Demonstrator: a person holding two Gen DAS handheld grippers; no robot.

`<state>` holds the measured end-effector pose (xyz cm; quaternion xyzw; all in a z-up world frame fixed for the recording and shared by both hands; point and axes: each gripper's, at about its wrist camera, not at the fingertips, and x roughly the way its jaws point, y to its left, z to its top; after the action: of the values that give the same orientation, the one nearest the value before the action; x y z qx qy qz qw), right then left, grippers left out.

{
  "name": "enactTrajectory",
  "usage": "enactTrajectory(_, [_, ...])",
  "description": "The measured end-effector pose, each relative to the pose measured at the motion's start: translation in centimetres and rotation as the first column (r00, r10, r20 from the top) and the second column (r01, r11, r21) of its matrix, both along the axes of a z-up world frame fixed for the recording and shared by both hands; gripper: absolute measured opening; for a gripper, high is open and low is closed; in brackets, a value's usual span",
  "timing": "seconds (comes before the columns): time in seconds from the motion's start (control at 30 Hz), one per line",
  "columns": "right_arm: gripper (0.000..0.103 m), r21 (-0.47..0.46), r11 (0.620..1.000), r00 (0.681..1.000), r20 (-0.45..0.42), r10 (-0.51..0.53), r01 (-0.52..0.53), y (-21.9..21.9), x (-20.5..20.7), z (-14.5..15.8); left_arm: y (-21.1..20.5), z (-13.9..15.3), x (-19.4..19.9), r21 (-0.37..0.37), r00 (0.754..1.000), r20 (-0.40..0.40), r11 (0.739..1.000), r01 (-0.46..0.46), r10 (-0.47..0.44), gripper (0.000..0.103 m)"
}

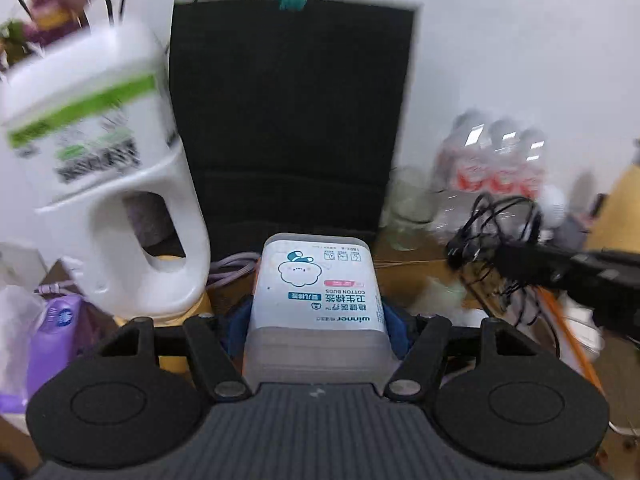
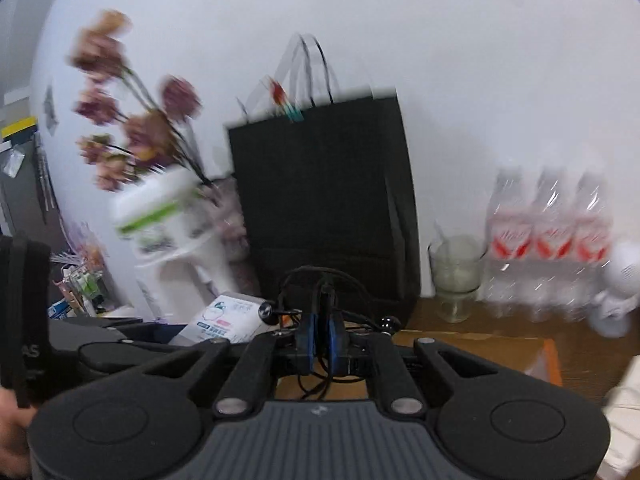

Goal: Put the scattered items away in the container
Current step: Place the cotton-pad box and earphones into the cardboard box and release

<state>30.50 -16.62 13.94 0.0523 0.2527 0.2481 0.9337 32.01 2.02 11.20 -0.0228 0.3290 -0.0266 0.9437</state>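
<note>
- The left gripper (image 1: 318, 320) has its blue pads pressed against both sides of a cotton bud box (image 1: 316, 300), clamping it; the box is lifted, its printed label facing up.
- The right gripper (image 2: 323, 334) has its blue pads nearly together, pinching a tangle of black earphone cable (image 2: 320, 280); two earbuds hang out to either side.
- Beneath the right gripper lies an orange-edged cardboard sheet (image 2: 500, 350) on the wooden table (image 2: 504, 322).
- Just beyond the box, a white detergent jug (image 1: 108, 168) with a green stripe stands at the left, tilted and blurred.
- A black paper bag (image 1: 290, 120) stands upright at the table's far edge, against the wall.
- Towards the far right corner stand a glass cup (image 2: 456, 276) and, just beside it, a shrink-wrapped pack of water bottles (image 2: 548, 240).
- Dried flowers (image 2: 132, 120) rise behind the jug.
</note>
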Motion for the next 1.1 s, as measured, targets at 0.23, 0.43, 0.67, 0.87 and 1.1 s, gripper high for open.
enactTrajectory(0.23, [0.006, -0.003, 1.0, 0.973, -0.228, 0.011, -0.012, 1.4, 9.2, -7.0, -1.1, -4.5, 6.3, 0.012, 0.991, -0.134, 1.0, -0.024, 0.025, 0.068])
enactTrajectory(0.43, [0.007, -0.135, 0.991, 0.932, -0.356, -0.067, 0.02, 2.6, 11.7, -10.5, -3.2, -7.9, 8.3, 0.138, 0.986, -0.166, 0.99, 0.009, 0.014, 0.068])
enactTrajectory(0.67, [0.023, -0.197, 0.98, 0.914, -0.393, -0.098, 0.02, 2.2, 11.4, -10.6, -3.1, -7.8, 8.4, 0.163, 0.978, -0.208, 0.986, 0.03, 0.005, 0.068])
enactTrajectory(0.87, [0.052, -0.151, 0.986, 0.918, -0.375, -0.126, 0.074, -0.4, 9.9, -5.9, -2.0, -4.1, 6.7, 0.087, 0.982, -0.191, 0.996, 0.019, -0.002, 0.08])
enactTrajectory(1.1, [0.059, -0.198, 0.973, 0.928, -0.326, -0.181, 0.12, -2.4, 6.4, -0.1, -2.5, 2.0, 3.2, 0.074, 0.989, -0.148, 0.997, 0.008, 0.003, 0.099])
